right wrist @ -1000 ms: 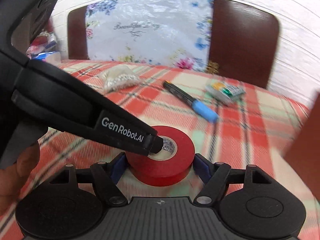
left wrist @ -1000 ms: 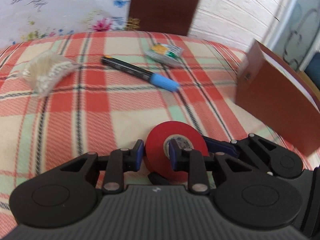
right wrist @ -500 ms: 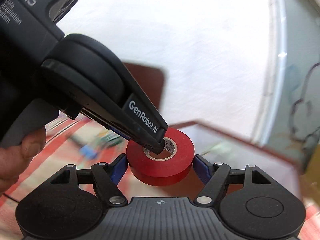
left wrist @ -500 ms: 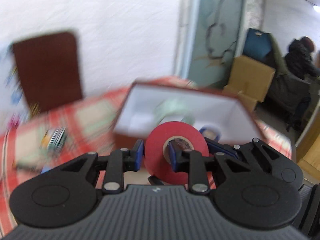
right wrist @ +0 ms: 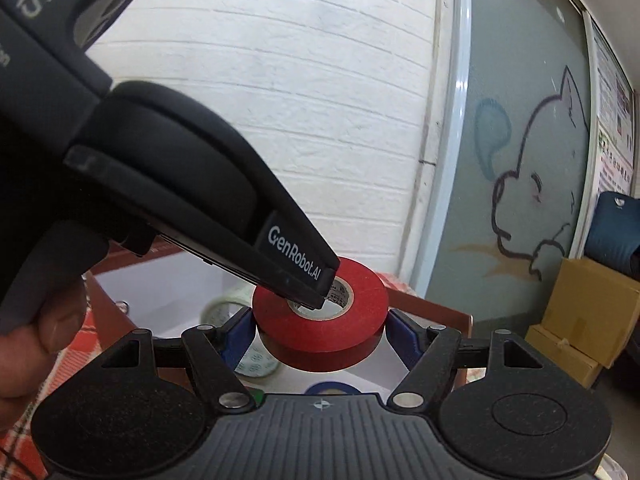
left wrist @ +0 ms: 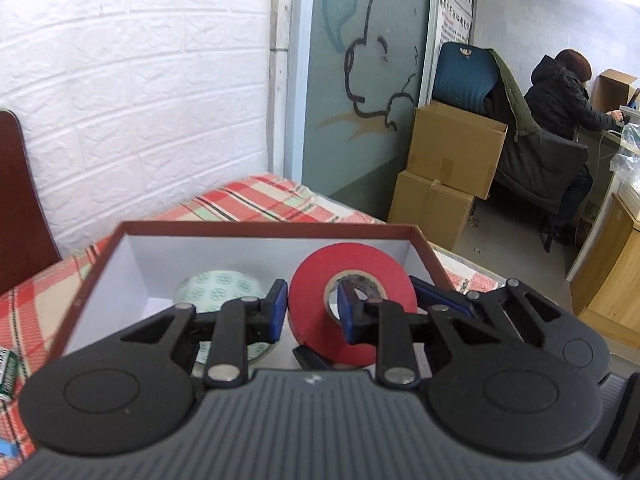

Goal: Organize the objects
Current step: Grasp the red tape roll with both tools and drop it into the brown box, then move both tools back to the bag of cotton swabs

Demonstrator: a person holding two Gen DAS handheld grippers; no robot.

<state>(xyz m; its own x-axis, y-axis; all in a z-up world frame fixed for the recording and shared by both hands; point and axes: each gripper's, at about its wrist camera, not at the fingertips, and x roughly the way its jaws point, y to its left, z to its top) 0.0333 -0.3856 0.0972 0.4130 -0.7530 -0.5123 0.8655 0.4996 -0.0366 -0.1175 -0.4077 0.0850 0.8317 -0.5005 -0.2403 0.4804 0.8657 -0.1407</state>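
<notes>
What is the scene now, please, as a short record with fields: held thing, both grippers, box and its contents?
held thing: red tape roll, above the open box
left gripper: shut on the roll's wall, one finger outside, one through the core
right gripper: shut on the roll's outer sides
box: brown outside, white inside, on the plaid tablecloth
box contents: clear tape roll with green print; blue ring, partly hidden
beside box: green batteries, at the picture's left edge
</notes>
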